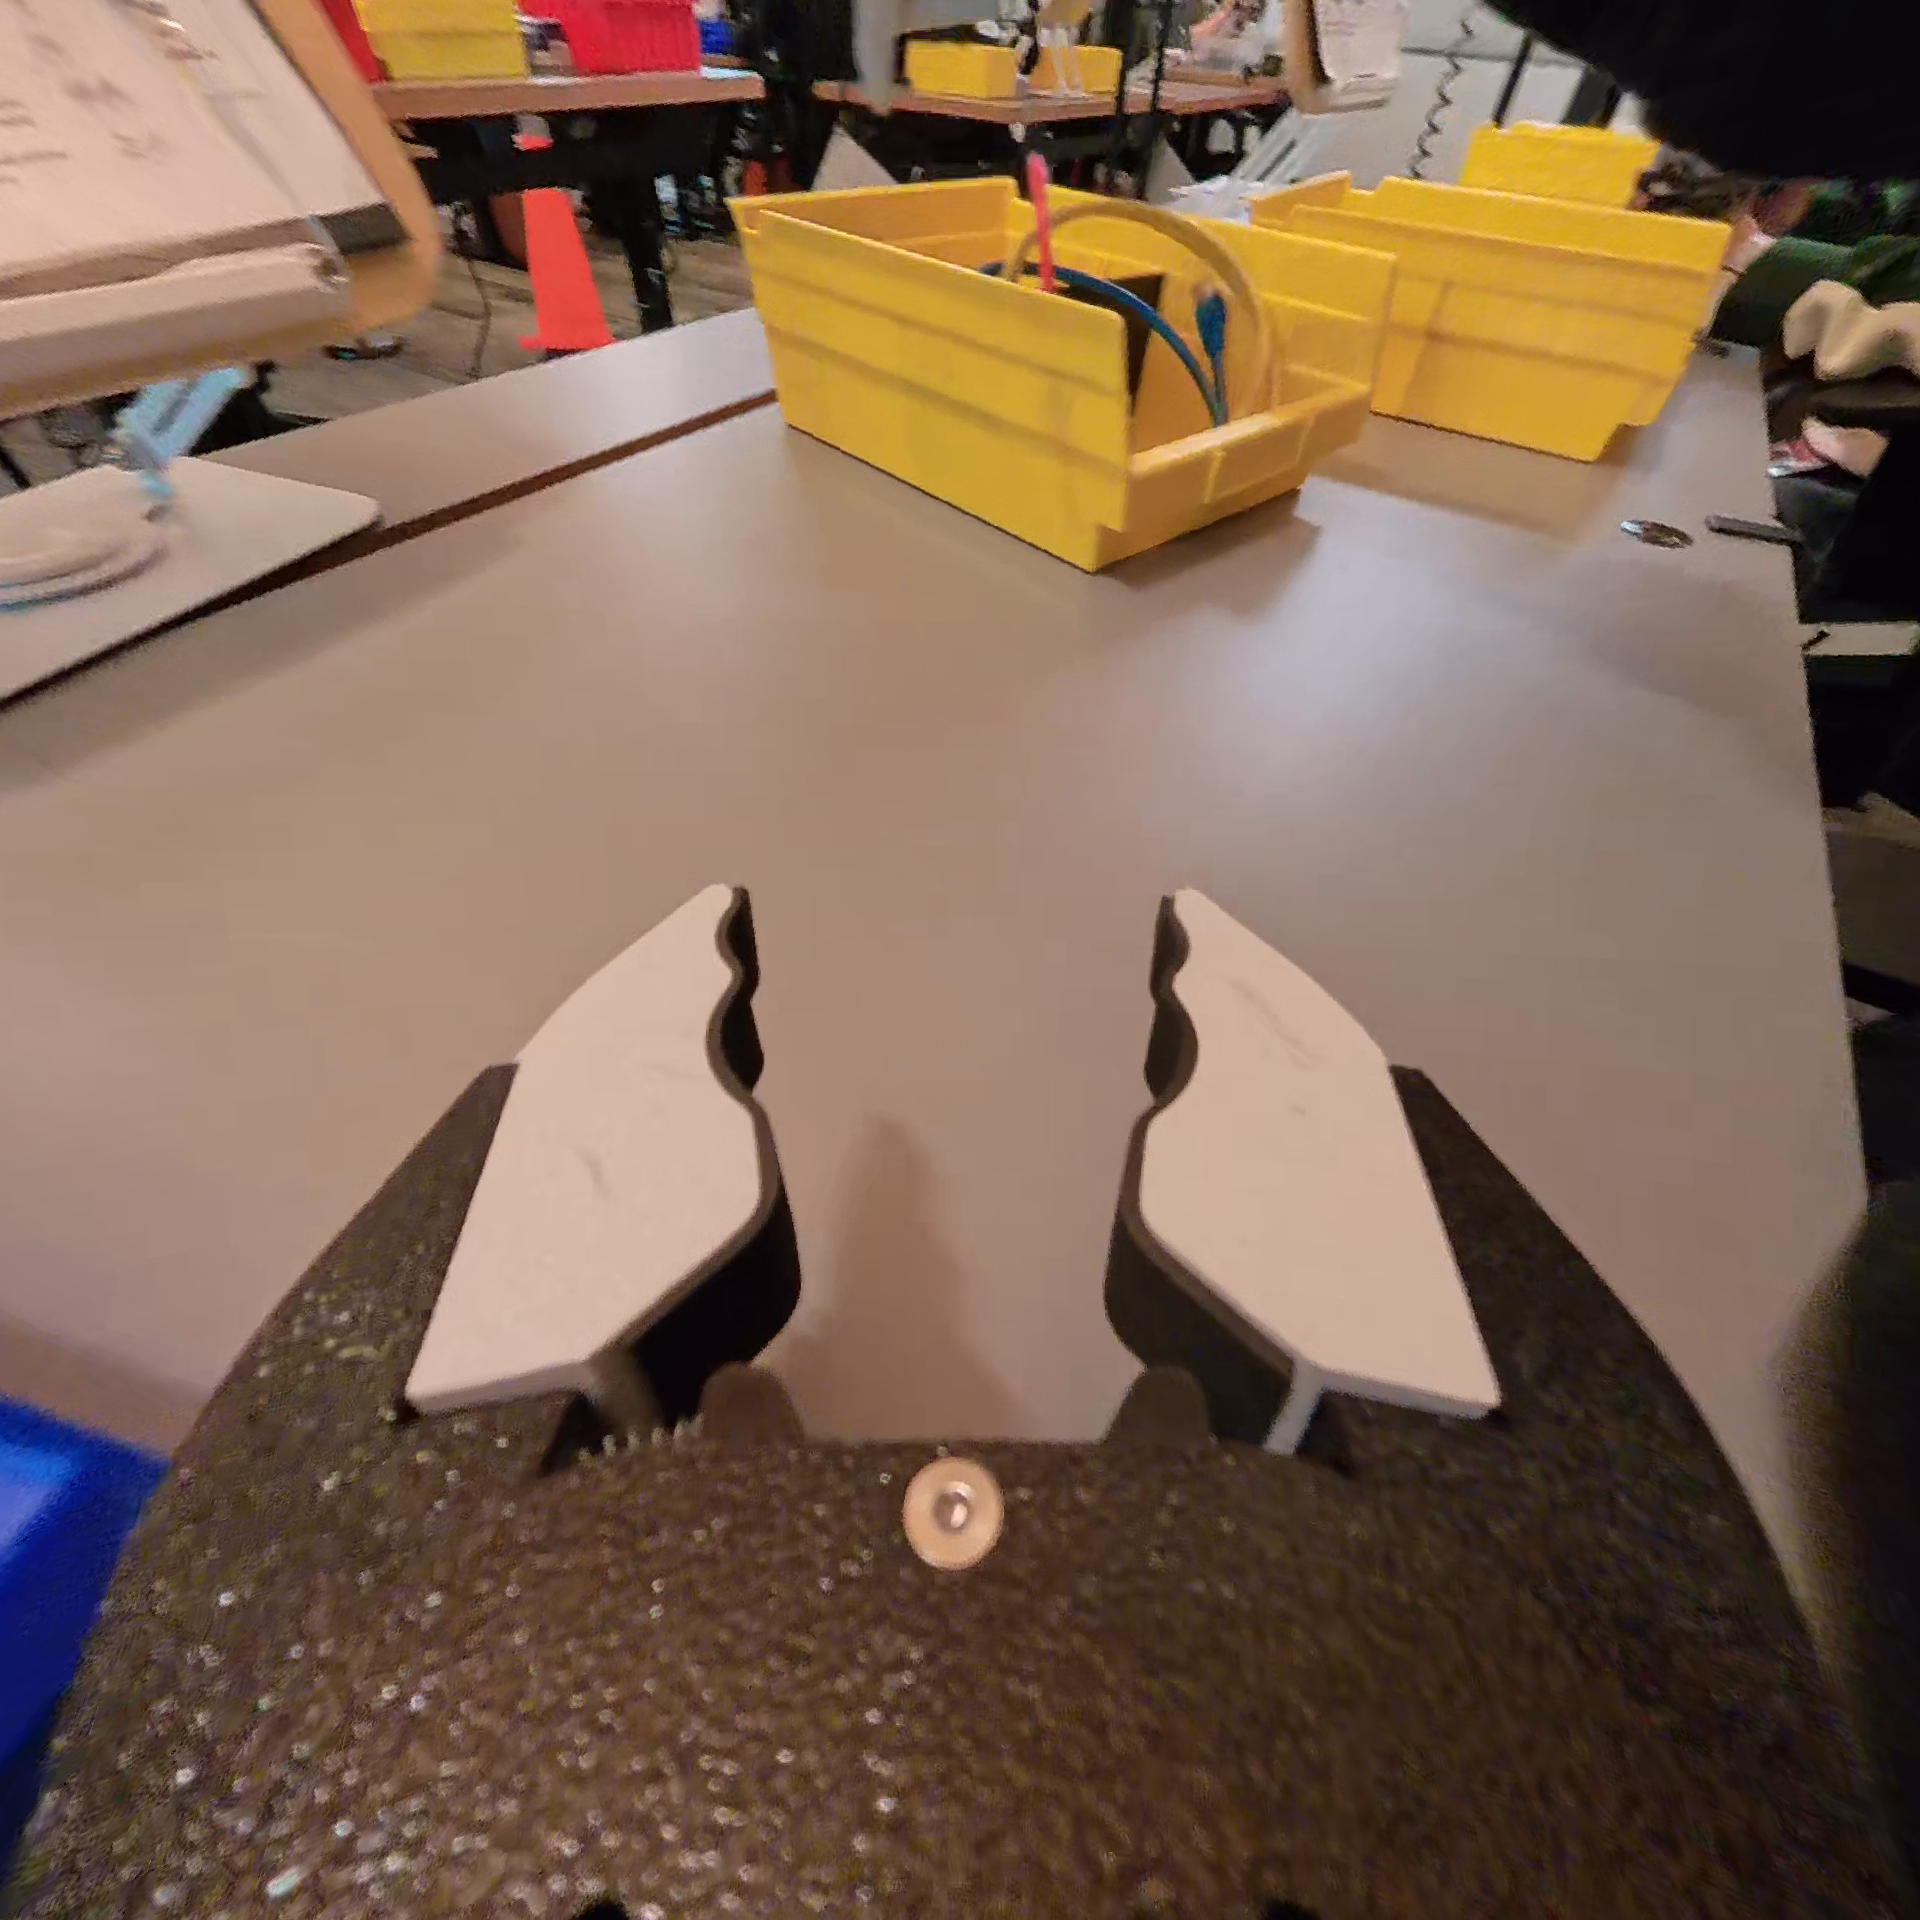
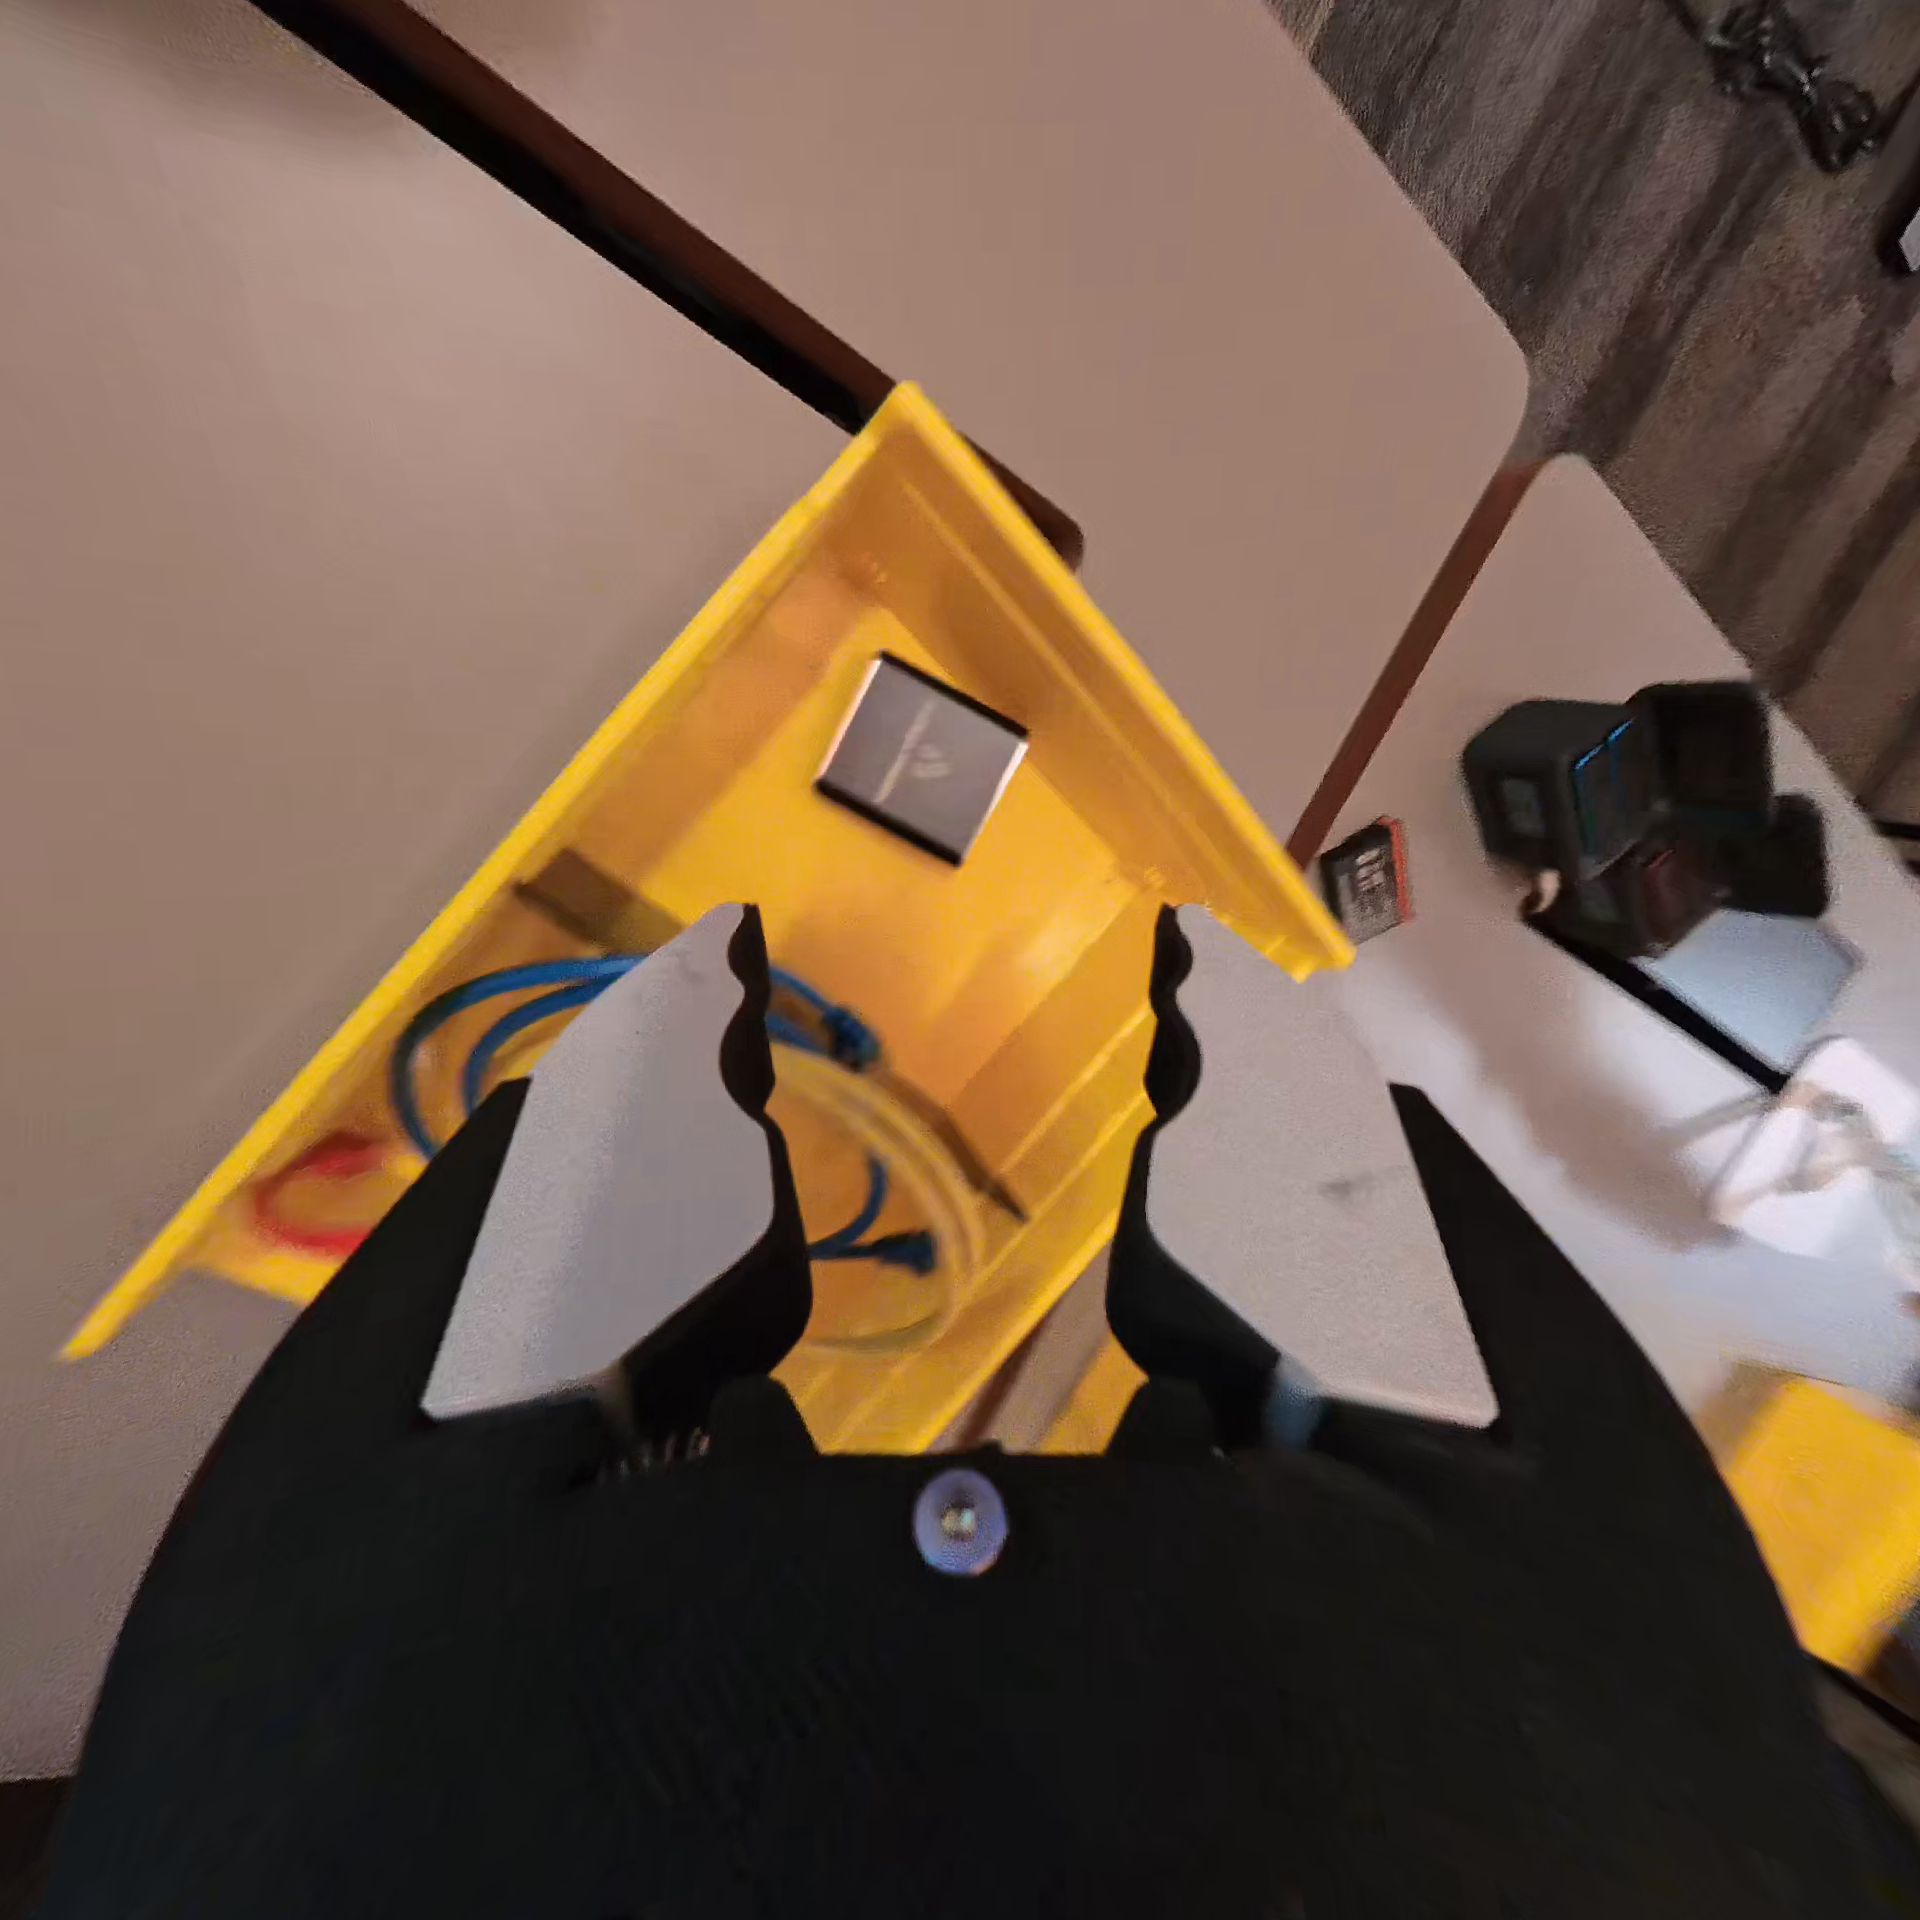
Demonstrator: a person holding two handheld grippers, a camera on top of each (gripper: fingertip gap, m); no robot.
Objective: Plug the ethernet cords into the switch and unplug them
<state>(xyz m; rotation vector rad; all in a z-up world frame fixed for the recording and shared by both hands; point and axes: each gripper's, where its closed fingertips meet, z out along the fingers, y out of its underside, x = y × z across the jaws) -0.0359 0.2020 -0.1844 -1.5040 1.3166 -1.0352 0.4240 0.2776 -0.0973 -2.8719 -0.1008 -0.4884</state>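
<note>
A yellow bin (image 1: 935, 384) stands on the grey table (image 1: 727, 748), well ahead of my left gripper (image 1: 954, 904), which is open and empty, low over the bare tabletop. The bin holds coiled cords: blue (image 1: 1174, 343), yellowish (image 1: 1216, 249) and red (image 1: 1039, 218). My right gripper (image 2: 956, 920) is open and empty, hovering above the same bin (image 2: 1101, 665) and looking down into it. Inside lie a small dark grey switch box (image 2: 920, 758), a blue cord (image 2: 457, 1029), a pale yellow cord (image 2: 935, 1195) and a red cord (image 2: 312, 1195).
More yellow bins (image 1: 1496, 301) stand behind the first at the right. A pale board (image 1: 177, 561) with a stand lies at the left, and a blue bin (image 1: 52, 1538) sits by my left gripper. In the right wrist view a black camera (image 2: 1631, 810) and a small black device (image 2: 1366, 878) lie beside the bin.
</note>
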